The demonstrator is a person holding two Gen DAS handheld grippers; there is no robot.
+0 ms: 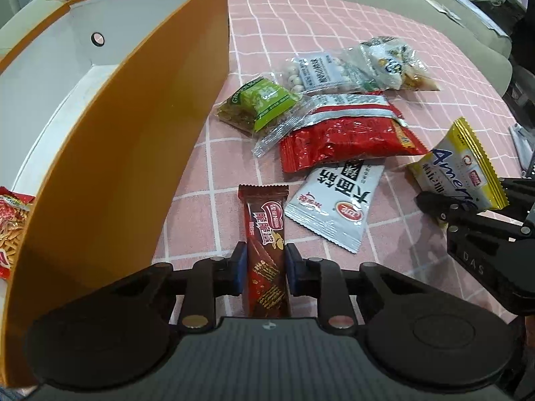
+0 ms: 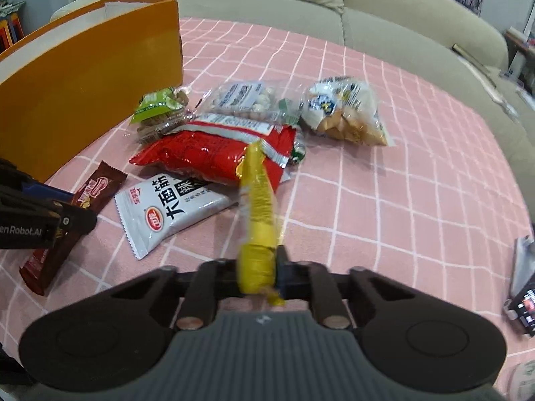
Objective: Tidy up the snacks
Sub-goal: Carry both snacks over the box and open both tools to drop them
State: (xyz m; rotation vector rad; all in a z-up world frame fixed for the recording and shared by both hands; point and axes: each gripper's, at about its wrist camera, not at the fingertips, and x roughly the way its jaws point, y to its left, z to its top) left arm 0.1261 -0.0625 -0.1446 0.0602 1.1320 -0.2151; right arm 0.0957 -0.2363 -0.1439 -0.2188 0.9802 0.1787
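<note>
Both grippers pinch a snack beside the orange box.

The left gripper is closed on a brown bar, just right of the box wall. The right gripper clamps a yellow-edged packet, lifted off the pink checked bench at the right. Beyond the bar lies a white packet, then a red bag, a green pack near the box, and two clear bags farthest. A red snack bag lies inside the box.

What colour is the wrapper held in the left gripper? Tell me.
Dark brown with red, on the chocolate bar; the left wrist view shows it best.
</note>
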